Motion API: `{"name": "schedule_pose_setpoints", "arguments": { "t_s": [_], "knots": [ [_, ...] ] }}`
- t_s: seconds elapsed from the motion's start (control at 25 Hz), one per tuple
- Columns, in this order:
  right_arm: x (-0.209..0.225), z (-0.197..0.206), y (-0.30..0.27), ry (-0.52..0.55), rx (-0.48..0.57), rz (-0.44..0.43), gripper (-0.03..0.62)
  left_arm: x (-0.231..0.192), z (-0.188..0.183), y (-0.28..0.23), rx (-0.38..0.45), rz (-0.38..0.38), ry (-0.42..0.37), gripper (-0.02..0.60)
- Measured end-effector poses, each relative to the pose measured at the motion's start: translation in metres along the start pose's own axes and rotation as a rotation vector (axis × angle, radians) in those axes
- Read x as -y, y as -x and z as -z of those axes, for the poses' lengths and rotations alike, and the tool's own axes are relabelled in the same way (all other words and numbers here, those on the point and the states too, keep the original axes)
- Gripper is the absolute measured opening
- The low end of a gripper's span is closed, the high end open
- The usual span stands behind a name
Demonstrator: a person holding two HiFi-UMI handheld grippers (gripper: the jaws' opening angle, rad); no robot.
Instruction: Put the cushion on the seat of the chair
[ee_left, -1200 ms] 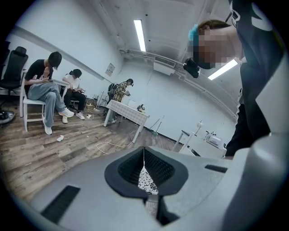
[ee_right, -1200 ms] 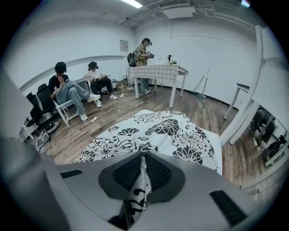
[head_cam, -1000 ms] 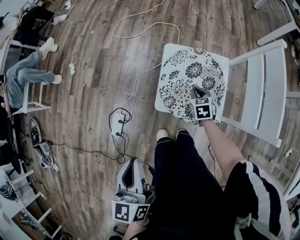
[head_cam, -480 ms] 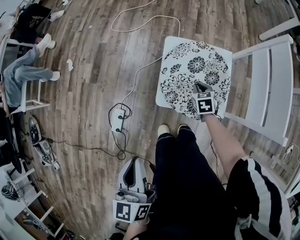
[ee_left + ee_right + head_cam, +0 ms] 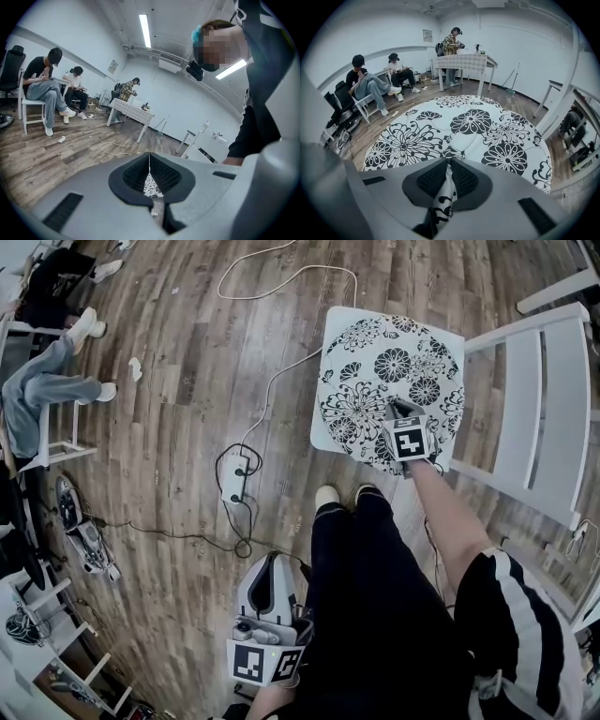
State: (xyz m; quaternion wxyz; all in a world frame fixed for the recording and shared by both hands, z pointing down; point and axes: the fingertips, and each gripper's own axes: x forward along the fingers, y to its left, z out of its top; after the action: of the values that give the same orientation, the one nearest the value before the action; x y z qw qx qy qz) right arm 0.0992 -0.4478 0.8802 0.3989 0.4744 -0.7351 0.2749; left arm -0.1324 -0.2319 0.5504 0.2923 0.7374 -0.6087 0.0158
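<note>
A round white cushion (image 5: pixel 384 376) with black flowers lies flat on the seat (image 5: pixel 320 435) of a white chair, whose slatted back (image 5: pixel 539 399) is at the right in the head view. My right gripper (image 5: pixel 399 411) is at the cushion's near edge, shut on a fold of its fabric (image 5: pixel 444 199). The cushion (image 5: pixel 464 126) fills the right gripper view beyond the jaws. My left gripper (image 5: pixel 267 570) hangs low beside the person's leg, far from the chair. Its jaws (image 5: pixel 150 161) are shut with nothing between them.
A power strip (image 5: pixel 234 486) and white cables (image 5: pixel 272 395) lie on the wooden floor left of the chair. People sit on chairs at the far left (image 5: pixel 42 395). A table with a checked cloth (image 5: pixel 464 61) stands at the back of the room.
The right gripper and the cushion sit slightly higher in the head view. The grip on the cushion's edge is unchanged. The left gripper has not moved.
</note>
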Motion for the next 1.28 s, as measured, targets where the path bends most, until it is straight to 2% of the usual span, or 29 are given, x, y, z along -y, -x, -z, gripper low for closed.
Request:
{"name": "schedule_pose_setpoints", "arguments": {
  "t_s": [0.68, 0.84, 1.0, 1.28],
  "knots": [
    [-0.002, 0.004, -0.009, -0.022, -0.067, -0.035, 0.041, -0.006, 0.0, -0.004, -0.024, 0.03, -0.007, 0.008],
    [-0.003, 0.003, -0.006, -0.038, -0.042, -0.034, 0.046, -0.006, 0.002, -0.001, -0.027, 0.036, -0.009, 0.008],
    [-0.001, 0.003, -0.001, -0.087, -0.006, -0.027, 0.098, -0.007, 0.005, 0.001, -0.03, 0.045, -0.008, 0.008],
    [0.005, -0.005, 0.019, -0.076, 0.071, 0.001, 0.103, -0.005, 0.002, 0.003, -0.025, 0.078, -0.018, 0.008]
  ]
}}
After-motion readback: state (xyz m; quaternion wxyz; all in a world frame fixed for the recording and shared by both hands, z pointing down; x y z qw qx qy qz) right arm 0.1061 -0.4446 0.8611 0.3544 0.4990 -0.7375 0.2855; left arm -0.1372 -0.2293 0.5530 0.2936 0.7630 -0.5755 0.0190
